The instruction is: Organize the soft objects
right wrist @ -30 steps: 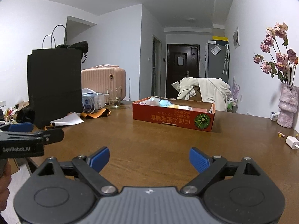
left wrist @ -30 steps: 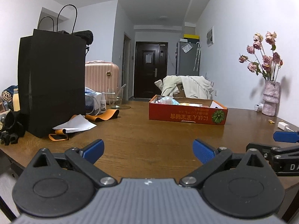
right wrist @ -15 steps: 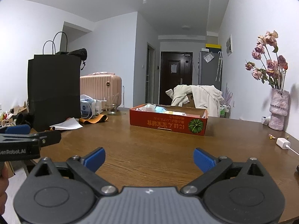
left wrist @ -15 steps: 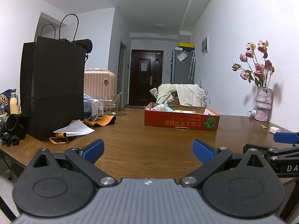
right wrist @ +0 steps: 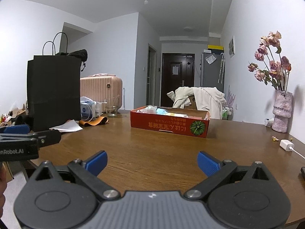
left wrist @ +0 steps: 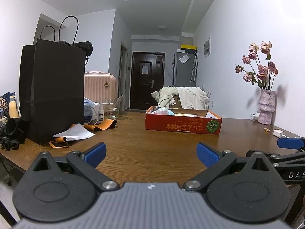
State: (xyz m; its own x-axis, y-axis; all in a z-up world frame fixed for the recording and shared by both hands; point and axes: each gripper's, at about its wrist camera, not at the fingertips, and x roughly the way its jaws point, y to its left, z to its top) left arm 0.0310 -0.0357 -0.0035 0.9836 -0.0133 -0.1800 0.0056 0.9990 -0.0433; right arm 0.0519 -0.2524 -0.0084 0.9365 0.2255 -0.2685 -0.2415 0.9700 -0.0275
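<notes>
Both grippers, left gripper (left wrist: 151, 153) and right gripper (right wrist: 151, 162), have tipped back a little, fingers wide apart, holding nothing. The red box (right wrist: 169, 123) of soft things sits far off, so no sorting shows.

The left gripper (right wrist: 19, 143) reads "enRobot.AI"; the right gripper (left wrist: 289, 158) reads "DAS"; the red box's (right wrist: 169, 124) print is illegible.

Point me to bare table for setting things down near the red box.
Free: the wide strip of table between both open grippers and the red box, plus the stretch from the box to the vase. Crowded: the left end around the black bag, papers and orange strap.
</notes>
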